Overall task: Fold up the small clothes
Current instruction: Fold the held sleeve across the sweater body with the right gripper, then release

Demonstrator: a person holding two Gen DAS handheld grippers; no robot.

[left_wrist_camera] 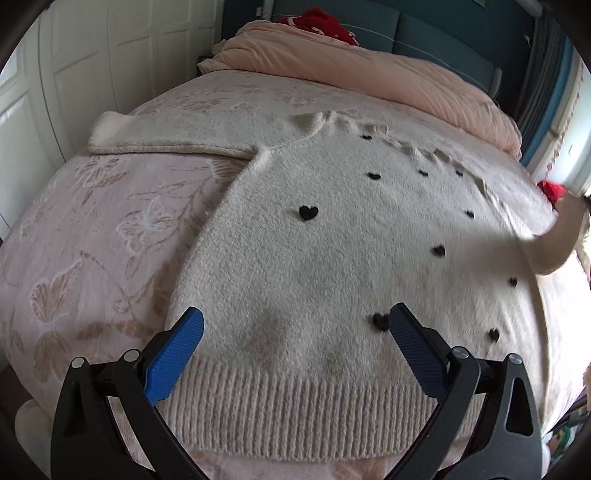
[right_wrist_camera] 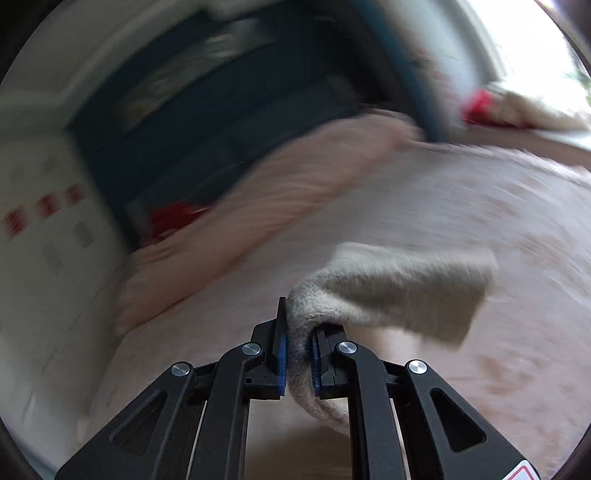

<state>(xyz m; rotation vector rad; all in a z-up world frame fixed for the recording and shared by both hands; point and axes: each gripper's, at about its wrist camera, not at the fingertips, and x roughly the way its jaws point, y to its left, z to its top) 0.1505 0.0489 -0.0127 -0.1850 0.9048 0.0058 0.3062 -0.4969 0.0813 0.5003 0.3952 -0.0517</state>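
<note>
A cream knit sweater (left_wrist_camera: 314,236) with small black hearts lies flat on the bed, ribbed hem toward me. Its left sleeve (left_wrist_camera: 162,136) stretches out to the left. My left gripper (left_wrist_camera: 295,328) is open, with blue pads (left_wrist_camera: 177,358) spread above the hem, touching nothing. My right gripper (right_wrist_camera: 299,354) is shut on the sweater's right sleeve (right_wrist_camera: 399,288) and holds it lifted above the bed. That lifted sleeve also shows blurred at the right edge of the left wrist view (left_wrist_camera: 554,243). The right wrist view is motion-blurred.
The bed has a pink butterfly-pattern cover (left_wrist_camera: 92,229). A rolled peach duvet (left_wrist_camera: 369,70) lies along the far side with a red item (left_wrist_camera: 325,22) behind it. White wardrobe doors (left_wrist_camera: 92,62) stand at the left. A window is at the right.
</note>
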